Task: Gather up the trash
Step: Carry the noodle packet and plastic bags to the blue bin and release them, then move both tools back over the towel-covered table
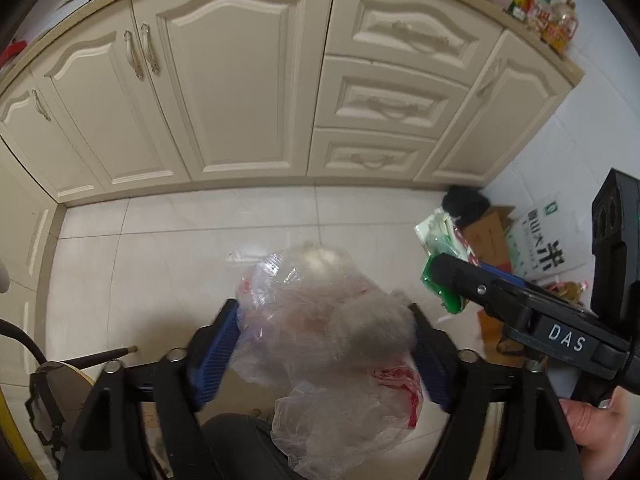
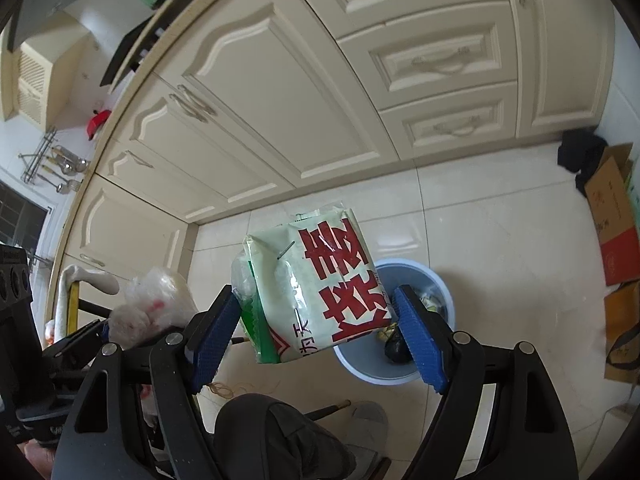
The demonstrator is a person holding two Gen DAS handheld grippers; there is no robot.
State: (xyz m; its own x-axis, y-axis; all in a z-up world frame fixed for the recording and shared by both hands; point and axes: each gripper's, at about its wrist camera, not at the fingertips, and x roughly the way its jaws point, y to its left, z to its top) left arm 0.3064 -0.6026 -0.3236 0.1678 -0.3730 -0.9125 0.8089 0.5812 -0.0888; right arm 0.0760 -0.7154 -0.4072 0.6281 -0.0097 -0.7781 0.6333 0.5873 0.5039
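The left gripper [image 1: 324, 344] has its fingers spread wide on either side of a crumpled clear plastic bag [image 1: 320, 344]; the blue pads [image 1: 218, 352] seem to touch its sides, though whether they press I cannot tell. The bag looks light, soft and slippery, so it would probably slip from a loose hold; gathering a thick bunch between the pads seems safest.

The right gripper [image 2: 316, 334] pinches a white and green packet [image 2: 308, 292] between its fingers, one pad on each side edge. It looks light, crinkly and a little springy. Just beyond the right-hand finger stands a blue bin [image 2: 440, 292] with rubbish inside.
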